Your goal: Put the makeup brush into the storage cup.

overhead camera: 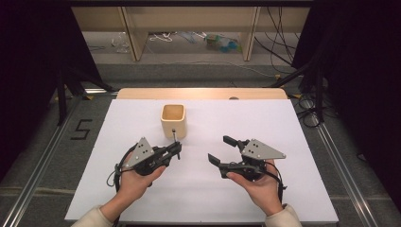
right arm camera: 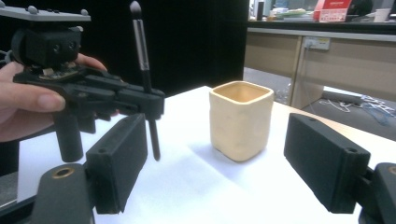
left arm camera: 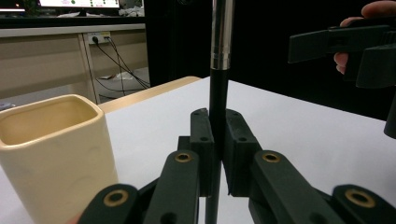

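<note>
Upright, brush (overhead camera: 175,138) clamped in left claw (overhead camera: 178,150), right claw (overhead camera: 220,149) open

High view: overhead, facing forward | tool views: low, close | shared: cup (overhead camera: 173,120)

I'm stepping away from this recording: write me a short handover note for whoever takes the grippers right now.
Left gripper: shut on the brush, held upright, bristles up.
Right gripper: open, nothing between its jaws, apart from the brush.
Cup: cream, square, upright on the white table, just beyond the left gripper; nothing can be seen inside it.
Done: brush is gripped and off the table.
Left, probably: carry the brush over the cup and lower it in.
</note>
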`<state>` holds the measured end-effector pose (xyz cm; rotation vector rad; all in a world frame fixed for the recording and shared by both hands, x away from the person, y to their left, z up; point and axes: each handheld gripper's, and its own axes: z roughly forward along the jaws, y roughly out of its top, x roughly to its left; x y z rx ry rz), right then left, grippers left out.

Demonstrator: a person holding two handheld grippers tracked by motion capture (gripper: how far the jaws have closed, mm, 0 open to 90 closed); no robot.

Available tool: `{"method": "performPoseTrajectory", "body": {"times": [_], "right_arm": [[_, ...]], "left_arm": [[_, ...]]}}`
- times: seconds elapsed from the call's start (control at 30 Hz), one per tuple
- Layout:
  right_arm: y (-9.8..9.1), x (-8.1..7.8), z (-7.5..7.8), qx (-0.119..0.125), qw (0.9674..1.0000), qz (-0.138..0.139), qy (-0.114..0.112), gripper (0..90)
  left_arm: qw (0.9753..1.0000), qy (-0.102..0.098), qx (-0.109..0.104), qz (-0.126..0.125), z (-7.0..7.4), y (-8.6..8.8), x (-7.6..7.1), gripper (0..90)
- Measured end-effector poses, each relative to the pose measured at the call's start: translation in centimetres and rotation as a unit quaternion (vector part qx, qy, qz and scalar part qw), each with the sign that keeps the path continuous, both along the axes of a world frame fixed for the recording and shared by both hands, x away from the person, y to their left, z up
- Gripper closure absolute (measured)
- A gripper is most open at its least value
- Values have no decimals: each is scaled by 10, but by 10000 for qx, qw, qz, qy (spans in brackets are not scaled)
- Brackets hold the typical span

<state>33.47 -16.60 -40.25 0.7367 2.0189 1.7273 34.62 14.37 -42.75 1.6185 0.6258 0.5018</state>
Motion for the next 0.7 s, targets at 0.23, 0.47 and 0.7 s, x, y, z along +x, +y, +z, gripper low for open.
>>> {"method": "performPoseTrajectory", "body": {"times": [0.23, 0.47, 0.7], "right_arm": [[-15, -3, -2, -116, 9998, -137, -14, 220], [-24, -5, -4, 0, 9998, -174, -11, 218], [-28, -7, -6, -80, 9995, -319, -24, 217]], "left_arm": [[10000, -55, -14, 71, 3, 5, 3, 839], [9999, -58, -74, 87, 4, 5, 3, 839], [9999, -102, -11, 116, 6, 8, 3, 839]]}}
